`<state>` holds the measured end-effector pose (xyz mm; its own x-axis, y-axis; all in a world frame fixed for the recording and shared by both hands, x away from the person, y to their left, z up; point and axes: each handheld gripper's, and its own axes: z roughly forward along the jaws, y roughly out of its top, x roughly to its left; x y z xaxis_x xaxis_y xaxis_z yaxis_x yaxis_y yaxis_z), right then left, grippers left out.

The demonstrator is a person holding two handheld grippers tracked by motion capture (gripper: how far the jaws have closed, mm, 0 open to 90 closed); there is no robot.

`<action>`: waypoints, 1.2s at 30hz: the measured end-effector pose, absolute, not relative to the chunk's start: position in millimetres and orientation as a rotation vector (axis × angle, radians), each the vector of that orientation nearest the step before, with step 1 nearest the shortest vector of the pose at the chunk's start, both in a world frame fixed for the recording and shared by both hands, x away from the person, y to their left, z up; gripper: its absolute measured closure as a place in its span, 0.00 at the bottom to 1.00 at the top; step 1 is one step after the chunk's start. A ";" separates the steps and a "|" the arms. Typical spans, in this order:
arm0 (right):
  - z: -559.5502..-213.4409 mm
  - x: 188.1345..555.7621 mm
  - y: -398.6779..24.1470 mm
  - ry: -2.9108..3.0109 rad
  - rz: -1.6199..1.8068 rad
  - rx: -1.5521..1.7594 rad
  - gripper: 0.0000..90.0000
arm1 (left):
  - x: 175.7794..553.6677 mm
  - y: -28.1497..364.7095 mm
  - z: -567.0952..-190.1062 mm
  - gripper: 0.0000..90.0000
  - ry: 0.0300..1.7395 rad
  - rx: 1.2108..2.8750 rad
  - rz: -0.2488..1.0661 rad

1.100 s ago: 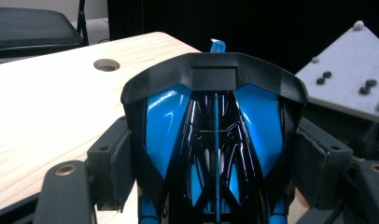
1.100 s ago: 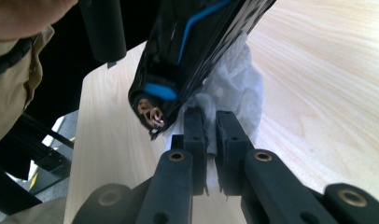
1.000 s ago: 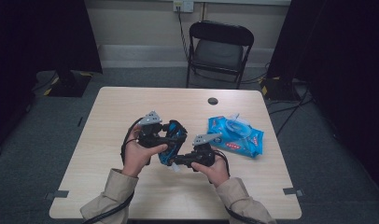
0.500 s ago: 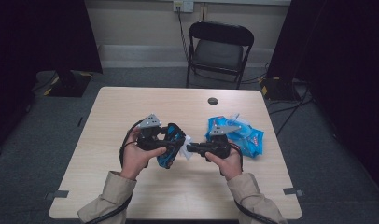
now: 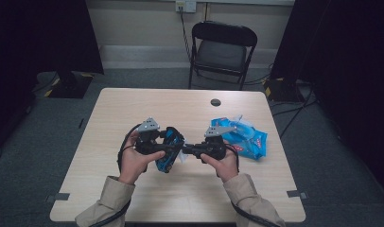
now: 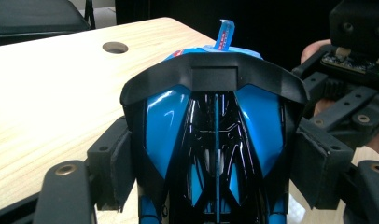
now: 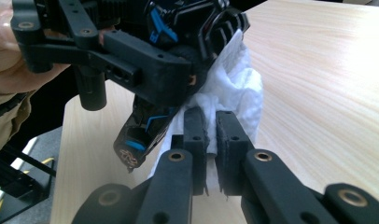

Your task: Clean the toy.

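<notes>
A: Toy car (image 5: 167,149), blue and black, held above the middle of the pale wooden table (image 5: 133,113). What grips it?

B: The left gripper (image 5: 158,145). In the left gripper view its jaws stand wide, one pad pressed against each flank of the toy car (image 6: 214,135), clamping it. The car's glossy blue panels and black frame sit right between the pads.

A: And the other hand?

B: The right gripper (image 5: 187,150) comes in from the person's right and meets the car from the side. In the right gripper view its jaws are nearly together, pinching a crumpled white wipe (image 7: 236,88). The wipe bunches up from the jaws and touches the dark end of the toy car (image 7: 178,37).

A: What else lies on the table?

B: A blue pack of wipes (image 5: 244,137) rests on the table just beyond the right hand (image 5: 223,163). In the left gripper view a blue flap of that pack stands up behind the car. A small round hole (image 5: 215,102) sits near the table's far edge.

A: Anything around the table?

B: A black folding chair (image 5: 222,49) stands past the far side, on grey carpet. The person's beige sleeves (image 5: 109,201) enter from the near edge, and the left hand (image 5: 133,161) wraps the left gripper's handle.
</notes>
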<state>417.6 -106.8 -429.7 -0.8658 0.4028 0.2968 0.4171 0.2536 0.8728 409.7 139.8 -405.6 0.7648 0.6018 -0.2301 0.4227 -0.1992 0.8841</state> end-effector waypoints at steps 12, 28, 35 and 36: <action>-404.4 426.9 -117.0 -2.471 -1.808 -0.813 0.94 | 410.4 141.5 -404.8 0.28 0.796 1.843 0.210; -440.7 416.0 -96.1 -2.474 -1.664 -0.747 0.94 | 415.9 138.4 -404.0 0.28 0.806 1.787 0.192; -457.4 404.8 -89.4 -2.535 -1.560 -0.711 0.94 | 418.1 144.4 -403.6 0.28 0.829 1.786 0.218; -457.5 404.9 -92.8 -2.531 -1.568 -0.721 0.94 | 418.0 146.5 -404.3 0.28 0.836 1.789 0.223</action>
<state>404.9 -92.8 -457.5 -0.8864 0.3481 0.3051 0.4282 0.3664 0.8260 418.0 146.5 -404.3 0.7337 0.6347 -0.2426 0.4294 -0.1563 0.8895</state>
